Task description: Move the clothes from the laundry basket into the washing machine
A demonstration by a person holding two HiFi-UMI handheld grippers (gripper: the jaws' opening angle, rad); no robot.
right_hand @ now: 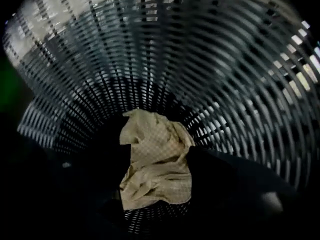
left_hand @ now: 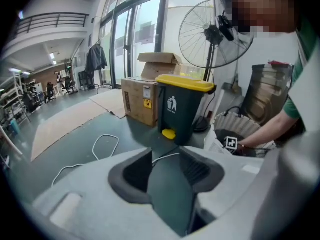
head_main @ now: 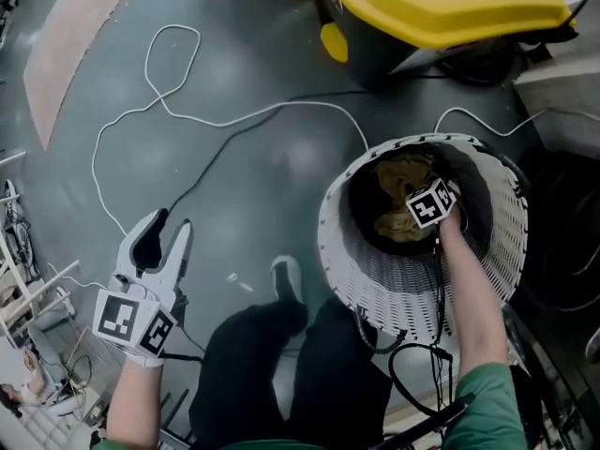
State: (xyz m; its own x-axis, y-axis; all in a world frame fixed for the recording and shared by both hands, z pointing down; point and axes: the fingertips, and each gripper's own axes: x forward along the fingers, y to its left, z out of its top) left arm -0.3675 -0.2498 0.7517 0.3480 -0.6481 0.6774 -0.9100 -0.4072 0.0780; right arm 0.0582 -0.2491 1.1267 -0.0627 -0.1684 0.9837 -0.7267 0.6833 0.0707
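Clothes in view amount to one pale checked cloth, crumpled on the bottom of the laundry basket; whether dark items lie beside it cannot be told. Expect it to be light, soft and limp, not fragile; it will likely drape and trail when lifted. Take hold at the bunched folds near its middle, gathering several layers rather than a single edge. Right tongs point down inside the basket, spread wide above the cloth, not pressing on it. Left tongs hang outside the basket, over the floor to its left, apart and empty. Count: one cloth, one basket, two tongs. No washing machine is in view.
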